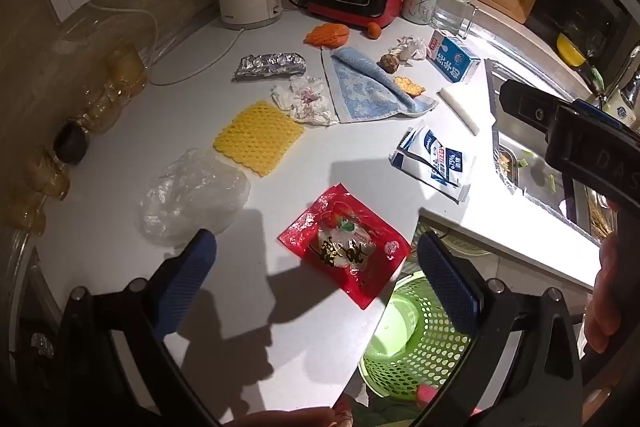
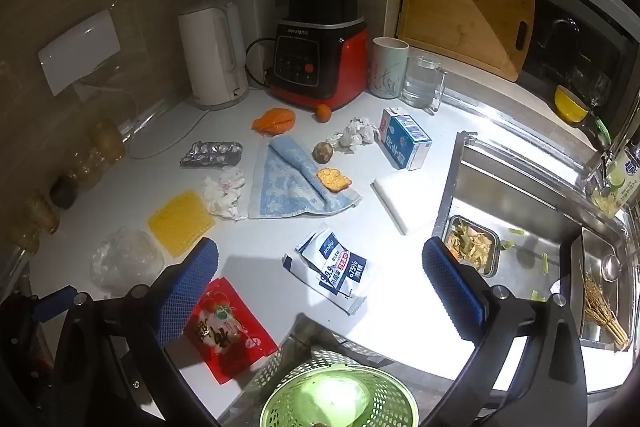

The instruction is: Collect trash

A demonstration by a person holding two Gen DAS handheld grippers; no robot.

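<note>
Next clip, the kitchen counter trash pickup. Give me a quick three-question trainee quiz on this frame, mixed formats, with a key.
1. True or false: the left gripper is shut on the red snack wrapper.
2. Multiple choice: what lies on the blue towel? A) a milk carton B) an orange-brown food scrap C) foil
3. Fill in: the green basket sits below the counter's ____ edge.

Key: 1 false, both jaws stand open and the wrapper lies flat on the counter; 2 B, the scrap; 3 front.
</note>
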